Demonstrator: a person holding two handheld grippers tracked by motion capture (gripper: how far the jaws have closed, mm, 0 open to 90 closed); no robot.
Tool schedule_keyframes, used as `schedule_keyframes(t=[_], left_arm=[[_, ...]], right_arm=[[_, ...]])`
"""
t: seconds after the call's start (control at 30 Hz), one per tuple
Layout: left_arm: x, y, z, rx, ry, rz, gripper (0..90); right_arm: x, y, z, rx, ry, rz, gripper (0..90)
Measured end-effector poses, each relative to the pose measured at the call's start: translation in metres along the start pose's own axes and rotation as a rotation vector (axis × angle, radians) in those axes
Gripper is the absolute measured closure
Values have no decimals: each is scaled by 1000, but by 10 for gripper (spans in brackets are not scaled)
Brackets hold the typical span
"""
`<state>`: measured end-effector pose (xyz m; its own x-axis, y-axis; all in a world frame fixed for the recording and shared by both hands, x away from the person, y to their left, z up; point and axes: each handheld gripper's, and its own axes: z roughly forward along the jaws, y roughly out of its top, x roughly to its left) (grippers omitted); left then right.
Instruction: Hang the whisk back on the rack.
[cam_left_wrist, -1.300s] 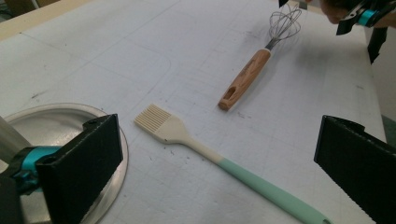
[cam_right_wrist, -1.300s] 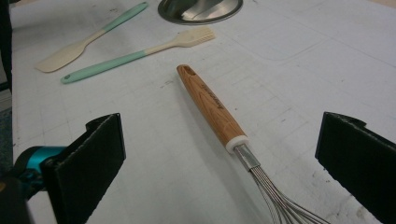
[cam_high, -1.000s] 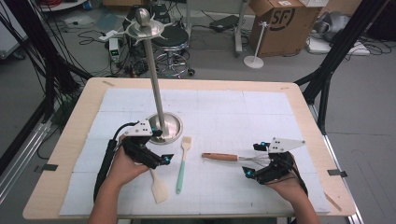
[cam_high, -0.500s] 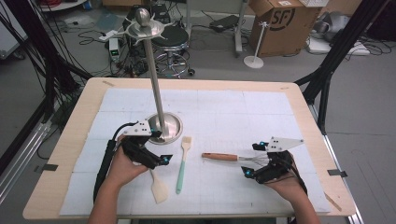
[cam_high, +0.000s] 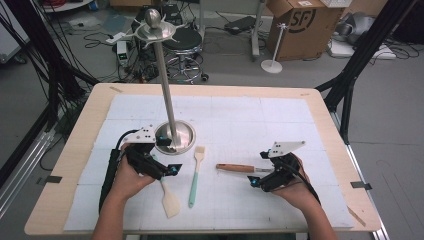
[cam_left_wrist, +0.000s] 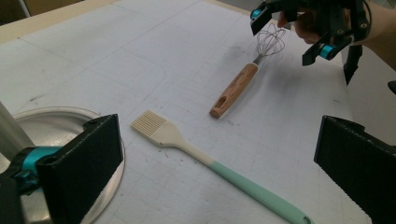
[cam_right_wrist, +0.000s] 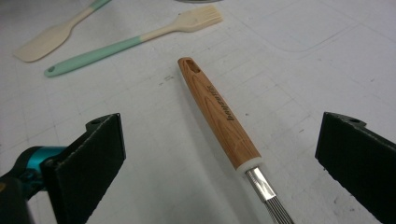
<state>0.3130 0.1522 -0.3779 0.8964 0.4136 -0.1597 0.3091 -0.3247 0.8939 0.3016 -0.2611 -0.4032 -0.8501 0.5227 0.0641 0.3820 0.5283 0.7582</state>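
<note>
A whisk with a wooden handle lies on the white mat, its wire head towards my right gripper. That gripper stands open, with its jaws on either side of the whisk's neck. In the right gripper view the handle runs up between the two wide-apart jaws. My left gripper is open too and holds nothing. It hovers beside the round base of a metal stand. A pastry brush with a mint handle lies between the grippers, and a cream spatula lies near my left hand.
The stand's tall pole rises over the table's middle left. The wooden table borders the white mat. In the left gripper view the brush, the whisk and the other gripper lie ahead.
</note>
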Motion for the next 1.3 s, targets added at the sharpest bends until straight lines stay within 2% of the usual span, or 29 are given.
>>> schedule_keyframes(t=[0.33, 0.43, 0.5, 0.6, 0.8, 0.93, 1.0, 1.07, 1.2, 1.3], left_arm=[[-2, 2, -1, 1, 6, 11, 17], [-2, 2, -1, 1, 5, 15, 17], [-2, 2, -1, 4, 7, 13, 17], [-2, 2, 0, 15, 8, 13, 17], [-2, 1, 3, 30, 17, 14, 17], [-2, 1, 4, 43, 20, 16, 17], [-2, 1, 4, 41, 18, 17, 17], [-2, 1, 4, 42, 20, 18, 17], [-2, 1, 3, 39, 17, 15, 17], [-2, 1, 3, 41, 18, 15, 17]], right_arm=[[-8, 19, 17, 149, 2, -30, 19], [-13, 21, 21, 173, 31, -25, 93], [-18, 20, 24, 200, 52, -20, 192], [-21, 19, 31, 245, 52, -14, 223], [-23, 19, 39, 331, 66, -34, 437], [-20, 17, 42, 392, 60, -43, 506], [-17, 17, 42, 414, 52, -59, 504], [-13, 17, 41, 417, 45, -70, 524], [-8, 19, 39, 415, 61, -86, 557], [-6, 18, 41, 439, 57, -90, 581]])
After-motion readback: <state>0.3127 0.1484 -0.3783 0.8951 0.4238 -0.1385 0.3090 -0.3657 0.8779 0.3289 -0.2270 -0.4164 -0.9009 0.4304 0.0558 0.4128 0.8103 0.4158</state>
